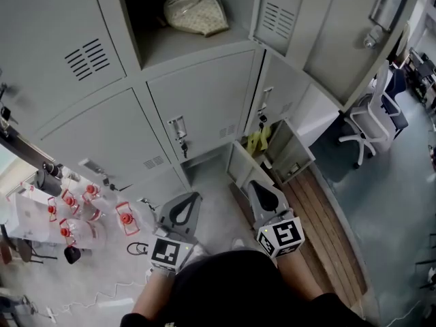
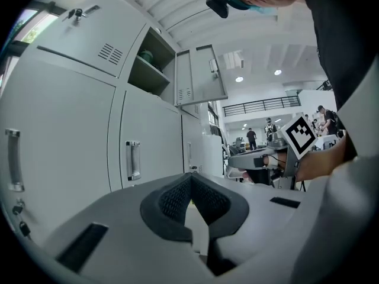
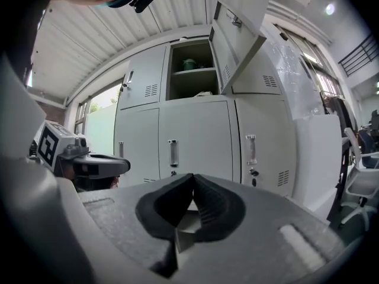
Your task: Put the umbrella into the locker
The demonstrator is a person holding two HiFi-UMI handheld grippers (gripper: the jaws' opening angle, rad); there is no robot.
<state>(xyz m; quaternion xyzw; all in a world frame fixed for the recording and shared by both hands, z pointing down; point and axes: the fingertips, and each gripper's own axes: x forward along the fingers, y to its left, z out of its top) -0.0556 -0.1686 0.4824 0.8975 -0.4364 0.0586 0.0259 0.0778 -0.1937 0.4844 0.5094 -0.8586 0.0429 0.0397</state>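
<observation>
Nearest, the left gripper (image 1: 189,197) and right gripper (image 1: 260,186) are both pinched tight on nothing. At twelve o'clock the open locker (image 1: 197,45) holds a cream patterned bundle, apparently the umbrella (image 1: 196,12). At one o'clock a low compartment (image 1: 293,157) holds something yellow (image 1: 259,142). Only the gripper views show a green thing (image 3: 189,64) one shelf higher.

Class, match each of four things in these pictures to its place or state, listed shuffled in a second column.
1 cream bag
2 white office chair
3 right tongs
4 yellow object

A shut, empty
B inside the open bottom locker
C on the shelf of the open upper locker
D on the floor, far right

Pairs: 1-C, 2-D, 3-A, 4-B
</observation>
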